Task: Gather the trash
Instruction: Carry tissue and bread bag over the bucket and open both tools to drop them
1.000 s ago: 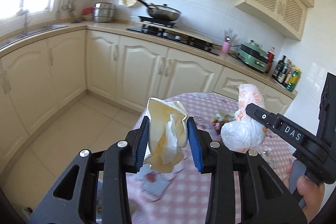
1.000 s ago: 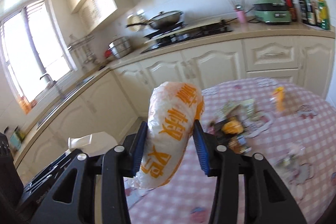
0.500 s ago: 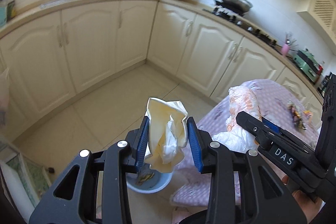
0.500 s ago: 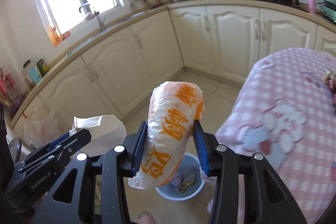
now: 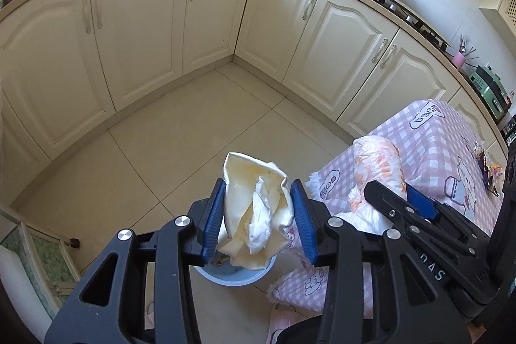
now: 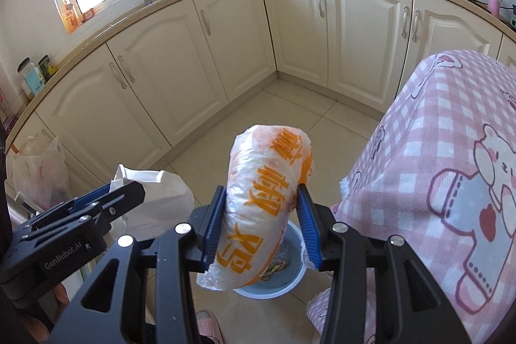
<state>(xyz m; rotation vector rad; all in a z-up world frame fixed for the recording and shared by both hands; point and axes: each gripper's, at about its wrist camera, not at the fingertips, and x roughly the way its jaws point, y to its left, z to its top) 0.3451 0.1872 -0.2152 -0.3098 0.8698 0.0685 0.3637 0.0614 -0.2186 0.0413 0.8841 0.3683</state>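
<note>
My left gripper is shut on a crumpled cream paper wad and holds it above a pale blue trash bin on the floor. My right gripper is shut on a white plastic bag with orange characters, also over the blue bin, which holds some scraps. In the left wrist view the right gripper and its bag show at the right. In the right wrist view the left gripper and its paper wad show at the left.
A table with a pink checked cloth stands at the right, with small wrappers on top. Cream kitchen cabinets wrap round the tiled floor. A filled plastic bag hangs at the left. A pink slipper lies near the bin.
Both grippers have swung away from the tabletop and tilted down toward the floor. The blue bin has come into view under them. Both still hold their trash.
</note>
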